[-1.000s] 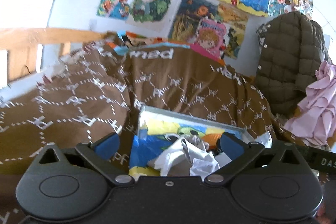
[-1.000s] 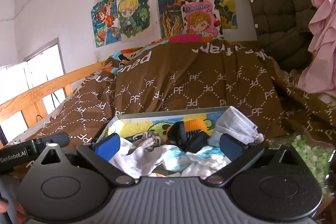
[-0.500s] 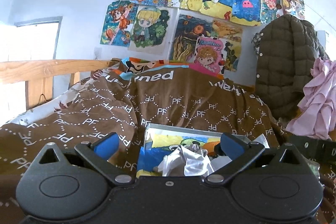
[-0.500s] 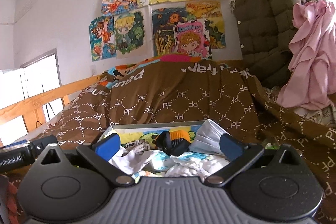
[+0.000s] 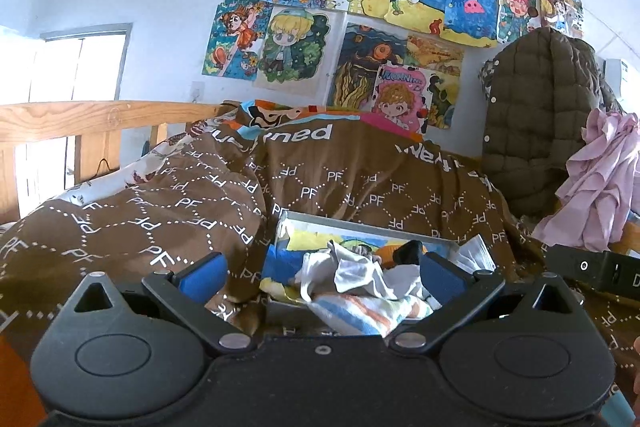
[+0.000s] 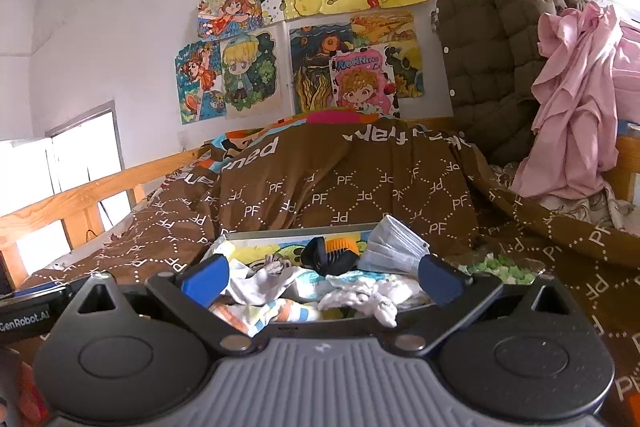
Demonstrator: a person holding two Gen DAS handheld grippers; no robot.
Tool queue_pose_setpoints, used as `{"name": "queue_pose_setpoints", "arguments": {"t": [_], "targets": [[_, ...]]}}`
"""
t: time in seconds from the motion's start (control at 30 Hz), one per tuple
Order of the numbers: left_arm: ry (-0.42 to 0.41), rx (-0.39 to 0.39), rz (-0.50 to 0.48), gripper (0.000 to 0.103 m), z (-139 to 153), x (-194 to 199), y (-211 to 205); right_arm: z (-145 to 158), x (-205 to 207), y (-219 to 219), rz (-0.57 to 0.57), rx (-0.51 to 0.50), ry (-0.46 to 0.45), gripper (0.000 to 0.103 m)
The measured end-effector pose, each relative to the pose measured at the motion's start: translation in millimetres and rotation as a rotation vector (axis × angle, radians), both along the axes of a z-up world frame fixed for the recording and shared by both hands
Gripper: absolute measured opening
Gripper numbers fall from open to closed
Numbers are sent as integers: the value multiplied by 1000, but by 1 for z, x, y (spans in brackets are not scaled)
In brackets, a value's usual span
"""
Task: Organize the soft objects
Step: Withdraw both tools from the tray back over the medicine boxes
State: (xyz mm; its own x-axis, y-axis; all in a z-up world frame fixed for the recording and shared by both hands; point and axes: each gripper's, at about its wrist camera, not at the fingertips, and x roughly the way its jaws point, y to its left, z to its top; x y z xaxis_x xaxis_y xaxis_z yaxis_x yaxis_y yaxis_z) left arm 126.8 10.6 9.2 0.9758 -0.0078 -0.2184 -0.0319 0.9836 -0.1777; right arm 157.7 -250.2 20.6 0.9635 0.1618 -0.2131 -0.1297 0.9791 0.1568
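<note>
A shallow grey tray [image 5: 360, 223] [image 6: 296, 231] with a colourful picture lining sits on the brown bed cover. Soft things are piled in it: white cloths [image 5: 356, 275] [image 6: 264, 281], a striped cloth [image 5: 360, 311] [image 6: 260, 313], a black and orange sock [image 6: 332, 255] and a pale face mask [image 6: 394, 247]. My left gripper [image 5: 320, 277] is open just short of the tray, nothing between its blue pads. In the right wrist view my right gripper [image 6: 322, 277] is likewise open, level with the tray's near edge, its pads apart around the pile without gripping any cloth.
The brown patterned quilt [image 5: 180, 211] rises in a hump behind the tray. A wooden bed rail [image 5: 80, 119] runs along the left. An olive padded jacket [image 6: 488, 67] and a pink garment [image 6: 572, 107] hang at the right. A green-speckled cloth [image 6: 504, 265] lies beside the tray's right side.
Both grippers have tilted upward and drawn back a little, so more wall shows and the tray sits lower in view. Their fingers stay open and the pile is undisturbed.
</note>
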Motion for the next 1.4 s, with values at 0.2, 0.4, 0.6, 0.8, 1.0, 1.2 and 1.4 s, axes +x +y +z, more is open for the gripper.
{"name": "queue_pose_setpoints", "arguments": {"t": [0.2, 0.4, 0.6, 0.8, 1.0, 1.2, 1.4], "targets": [[-8, 15, 3, 102, 5, -16, -6, -3, -19, -4, -12, 2, 5, 103], [-8, 30, 1, 102, 9, -27, -11, -9, -35, -10, -28, 22, 30, 103], [-2, 41, -5, 102, 10, -38, -16, -13, -50, -15, -41, 26, 47, 103], [11, 50, 6, 102, 7, -53, -16, -16, -64, -16, -41, 24, 52, 103], [7, 51, 19, 102, 8, -64, -15, -15, -73, -17, -38, 20, 53, 103], [5, 64, 23, 102, 9, -75, -19, -18, -84, -18, -37, 25, 59, 103], [10, 67, 23, 102, 6, -90, -19, -19, -97, -17, -35, 29, 59, 103]]}}
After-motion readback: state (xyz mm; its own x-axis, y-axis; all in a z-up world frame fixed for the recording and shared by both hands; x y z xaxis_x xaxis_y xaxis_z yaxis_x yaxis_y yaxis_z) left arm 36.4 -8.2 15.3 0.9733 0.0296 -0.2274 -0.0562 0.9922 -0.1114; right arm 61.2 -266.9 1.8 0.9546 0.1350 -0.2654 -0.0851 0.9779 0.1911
